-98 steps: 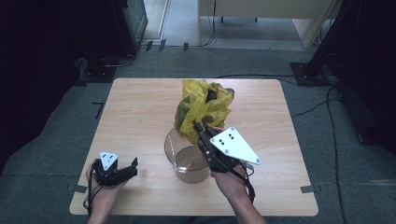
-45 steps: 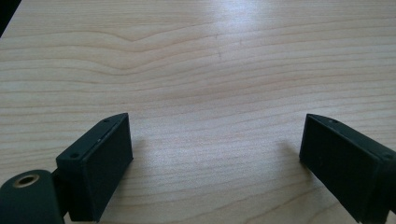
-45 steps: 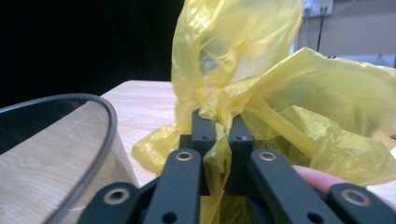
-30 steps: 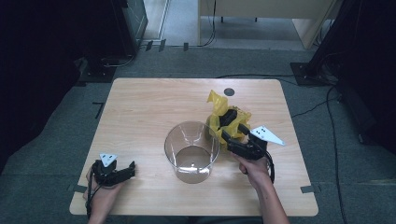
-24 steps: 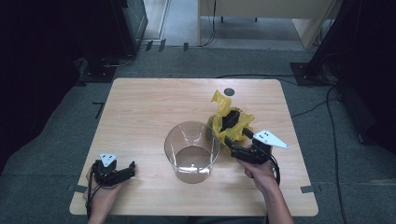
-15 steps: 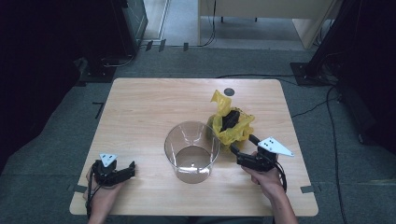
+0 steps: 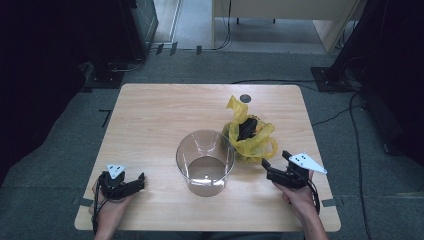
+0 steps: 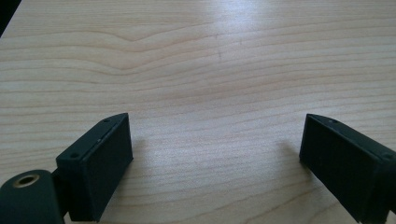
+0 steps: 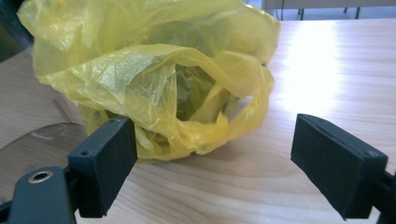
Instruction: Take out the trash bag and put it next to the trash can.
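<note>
A crumpled yellow plastic bag [image 7: 250, 134] with something dark inside lies on the wooden table [image 7: 165, 110], right of a clear plastic bucket [image 7: 205, 162]. My right gripper [image 7: 276, 167] rests just in front of the bag, open and empty; in the right gripper view the yellow bag [image 9: 173, 74] lies a little beyond the wide-apart jaws of my right gripper [image 9: 212, 168]. My left gripper [image 7: 135, 182] sits at the table's near left corner, open. In the left gripper view the left gripper [image 8: 215, 158] has bare wood between its jaws.
A small dark round grommet [image 7: 245, 98] is set in the table behind the bag. Cables [image 7: 350, 105] run over the grey floor to the right. Dark equipment stands at the far left and right of the room.
My right gripper carried the yellow bag from over the bucket to the table on its right, let go of it and drew back toward the near edge. The left gripper stayed put.
</note>
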`<state>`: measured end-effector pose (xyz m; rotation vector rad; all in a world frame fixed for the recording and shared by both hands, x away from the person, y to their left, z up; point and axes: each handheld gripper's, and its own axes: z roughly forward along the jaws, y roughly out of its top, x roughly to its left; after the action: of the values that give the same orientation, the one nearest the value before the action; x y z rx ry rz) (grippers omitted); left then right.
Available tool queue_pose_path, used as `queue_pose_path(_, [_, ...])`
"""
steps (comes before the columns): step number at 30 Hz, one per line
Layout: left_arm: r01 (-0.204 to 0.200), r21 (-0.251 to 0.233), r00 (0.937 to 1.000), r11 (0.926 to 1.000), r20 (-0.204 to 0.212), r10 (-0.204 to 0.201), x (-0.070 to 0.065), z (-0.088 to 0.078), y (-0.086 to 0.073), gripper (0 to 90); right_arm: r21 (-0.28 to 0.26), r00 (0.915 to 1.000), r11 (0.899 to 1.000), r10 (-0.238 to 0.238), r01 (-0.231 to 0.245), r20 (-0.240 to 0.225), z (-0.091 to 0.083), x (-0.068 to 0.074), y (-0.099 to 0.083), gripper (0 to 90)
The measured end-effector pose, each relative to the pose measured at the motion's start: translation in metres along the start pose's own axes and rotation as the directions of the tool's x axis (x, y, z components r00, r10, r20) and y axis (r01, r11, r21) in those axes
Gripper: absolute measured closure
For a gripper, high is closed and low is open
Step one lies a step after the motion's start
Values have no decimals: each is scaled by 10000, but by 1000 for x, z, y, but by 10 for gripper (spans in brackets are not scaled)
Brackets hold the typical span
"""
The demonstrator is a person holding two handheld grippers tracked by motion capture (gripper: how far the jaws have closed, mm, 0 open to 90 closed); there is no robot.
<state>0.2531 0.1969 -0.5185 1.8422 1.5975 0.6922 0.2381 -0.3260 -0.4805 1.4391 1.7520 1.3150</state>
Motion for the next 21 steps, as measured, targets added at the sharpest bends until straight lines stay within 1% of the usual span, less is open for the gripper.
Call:
queue_pose_path(6, [-11, 9, 10000, 10000, 1, 11, 0, 0, 0, 89, 86, 9997, 10000, 35, -37, 224, -7, -9, -6, 143])
queue_pose_path(13, [-1, 2, 10000, 10000, 1, 1, 0, 0, 0, 89, 102, 9996, 9999, 42, -45, 285, -16, -17, -9, 142])
queue_pose_path(19, [-8, 10, 10000, 10000, 2, 8, 0, 0, 0, 89, 375, 9977, 9989, 259, -283, 623, -24, -28, -17, 140])
queue_pose_path(21, [1, 1, 10000, 10000, 2, -1, 0, 0, 0, 89, 439, 9967, 9988, 197, -232, 785, -26, -31, -19, 140])
